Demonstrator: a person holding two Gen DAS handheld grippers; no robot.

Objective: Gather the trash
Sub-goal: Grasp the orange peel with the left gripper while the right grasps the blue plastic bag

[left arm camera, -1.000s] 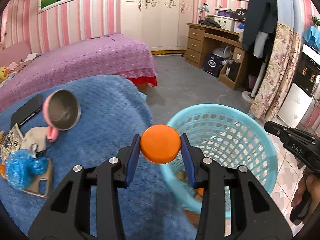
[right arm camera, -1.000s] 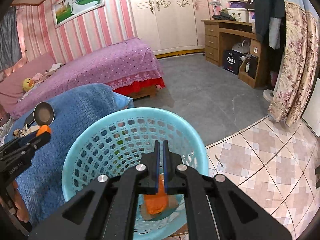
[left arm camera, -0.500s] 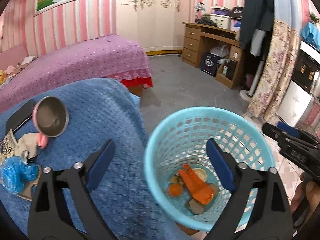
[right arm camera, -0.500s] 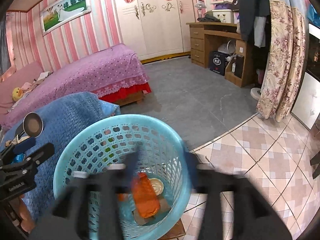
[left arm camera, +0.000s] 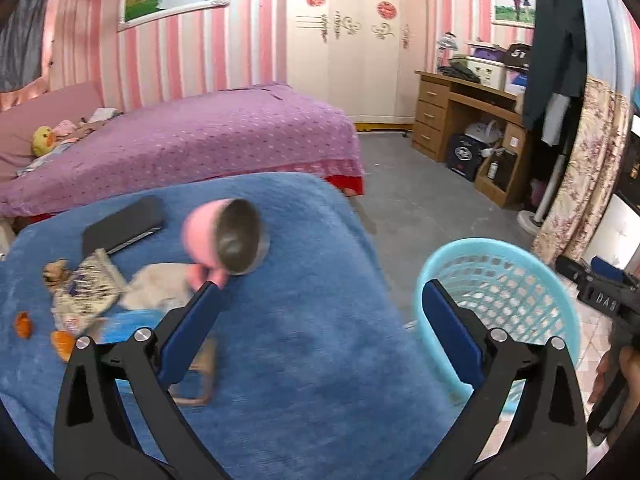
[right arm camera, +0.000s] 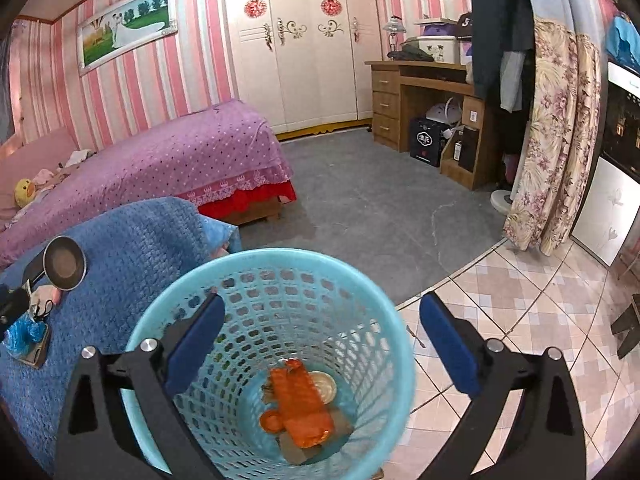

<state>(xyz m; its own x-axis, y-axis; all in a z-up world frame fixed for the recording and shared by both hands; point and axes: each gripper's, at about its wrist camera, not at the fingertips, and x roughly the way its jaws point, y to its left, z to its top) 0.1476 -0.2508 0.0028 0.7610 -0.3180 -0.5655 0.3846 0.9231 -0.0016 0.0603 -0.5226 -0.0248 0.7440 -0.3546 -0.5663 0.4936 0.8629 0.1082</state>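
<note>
Pink-striped walls, a purple bed [left arm camera: 192, 140] and a grey floor frame the scene, with a blue knitted blanket [left arm camera: 304, 344] in the foreground. Trash already collected lies at the bottom of the light-blue mesh basket [right arm camera: 360, 280]: a crumpled orange wrapper [right arm camera: 302, 406], a small orange cap [right arm camera: 271, 422] beside it, a pale round lid [right arm camera: 324, 386] and brownish scraps beneath. Half a second ago the left gripper [left arm camera: 320, 302] hung spread over the basket, having dropped the orange cap it clamped a second ago; it now points back across the blanket, jaws wide apart and empty, with the basket off to its right. The right gripper [right arm camera: 320, 316], pinched together over the basket a second ago, also stands wide apart and empty, looking straight down into the basket. Remaining trash sits on the blanket's left part: two small orange scraps [left arm camera: 60, 340], a patterned wrapper [left arm camera: 88, 286], a blue crumpled plastic piece [right arm camera: 24, 334] resting on a brown card, and a beige rag [left arm camera: 156, 286]. Nearby lie a pink metal-lined cup [left arm camera: 226, 236] on its side and a black flat case [left arm camera: 122, 228], probably not trash. Judged from this layout, one deposit is complete and the left gripper is heading for the next piece; the task is roughly midway. Motion blur in the left view leaves the smaller items uncertain.
</note>
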